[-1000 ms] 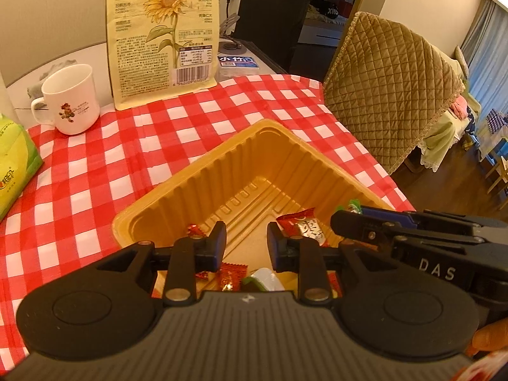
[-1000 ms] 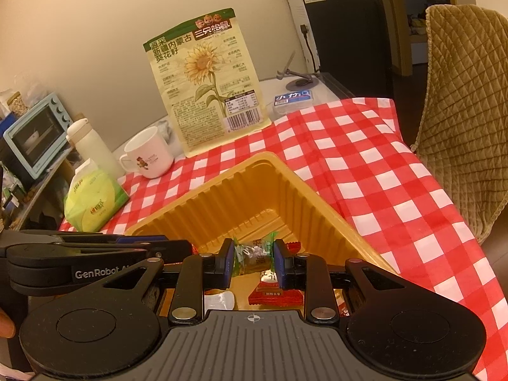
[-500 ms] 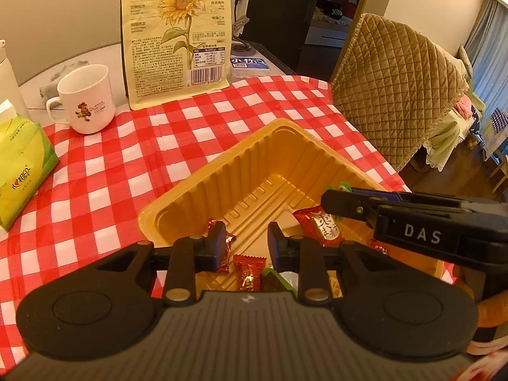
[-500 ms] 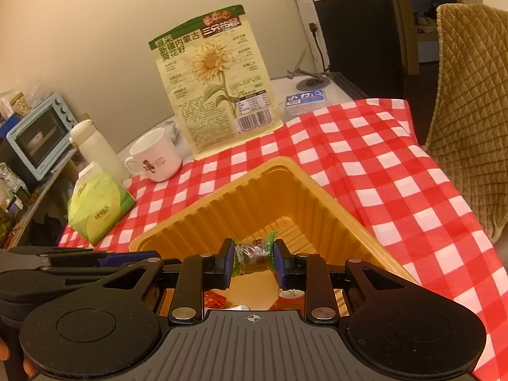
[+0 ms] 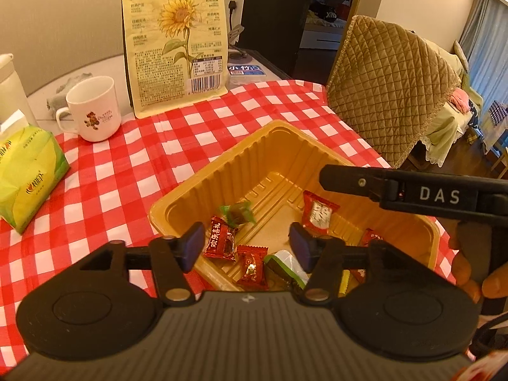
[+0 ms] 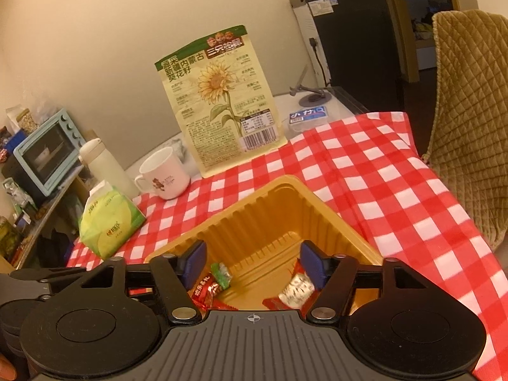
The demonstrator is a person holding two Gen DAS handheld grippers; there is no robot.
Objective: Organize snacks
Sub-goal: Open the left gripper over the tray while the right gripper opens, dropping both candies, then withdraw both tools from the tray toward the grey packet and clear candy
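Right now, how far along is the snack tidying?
Mostly done, it seems: several wrapped candies, including a green one, lie in the yellow tray. Nothing is in hand; the left tongs and right tongs are open and empty above it. The sunflower seed bag stands outside.

A plain beige wall (image 6: 95, 47) stood at eleven o'clock, with a dark fridge (image 6: 358, 38) at one. A quilted chair cover (image 5: 390, 89) rose at two o'clock beyond the checked tablecloth (image 5: 104, 174). Curtains (image 5: 485, 31) hung at the far right under warm light.
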